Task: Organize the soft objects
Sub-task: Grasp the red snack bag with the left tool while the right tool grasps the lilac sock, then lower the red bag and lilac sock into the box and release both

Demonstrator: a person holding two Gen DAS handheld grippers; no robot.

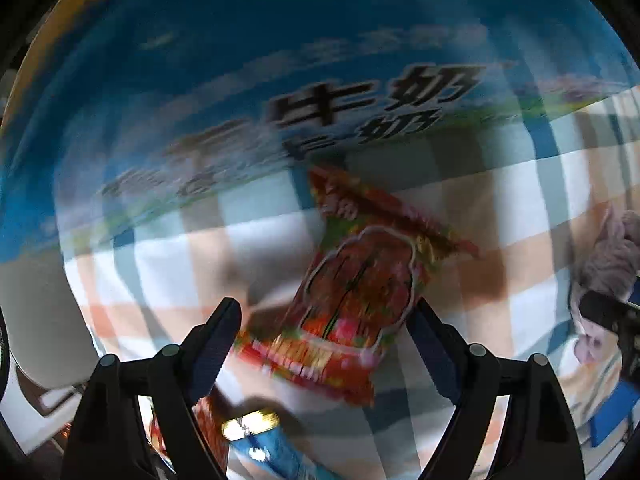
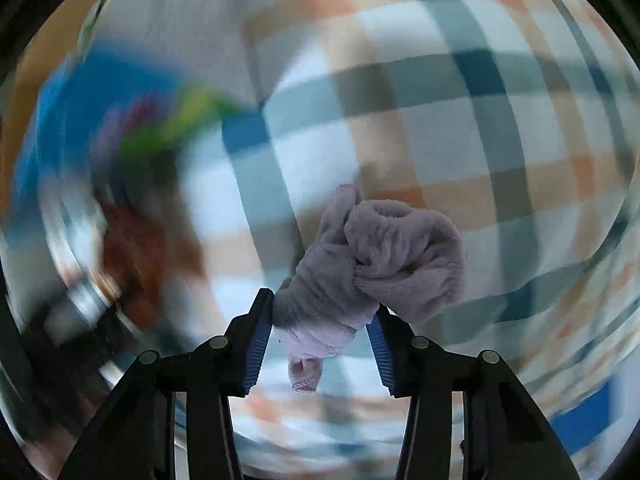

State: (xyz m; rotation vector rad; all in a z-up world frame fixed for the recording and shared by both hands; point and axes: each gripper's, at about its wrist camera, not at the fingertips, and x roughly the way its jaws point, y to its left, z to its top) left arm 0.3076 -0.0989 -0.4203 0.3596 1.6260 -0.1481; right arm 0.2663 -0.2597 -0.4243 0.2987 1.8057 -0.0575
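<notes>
In the left wrist view, a red snack packet (image 1: 356, 292) hangs between the jaws of my left gripper (image 1: 326, 314); the right finger (image 1: 430, 344) touches it, the left finger (image 1: 218, 344) stands apart, so the jaws are open wide. The picture is blurred. In the right wrist view, my right gripper (image 2: 324, 318) is shut on a lilac fluffy towel (image 2: 376, 260), bunched and held above the checked cloth (image 2: 440, 128). The towel also shows at the right edge of the left wrist view (image 1: 608, 264).
A blue milk carton box (image 1: 280, 80) with black characters stands behind the checked cloth (image 1: 520, 200). A blue-and-gold packet (image 1: 260, 440) and a red one (image 1: 208, 420) lie below my left gripper. A blurred blue box (image 2: 80, 120) and red packet (image 2: 136, 248) show left.
</notes>
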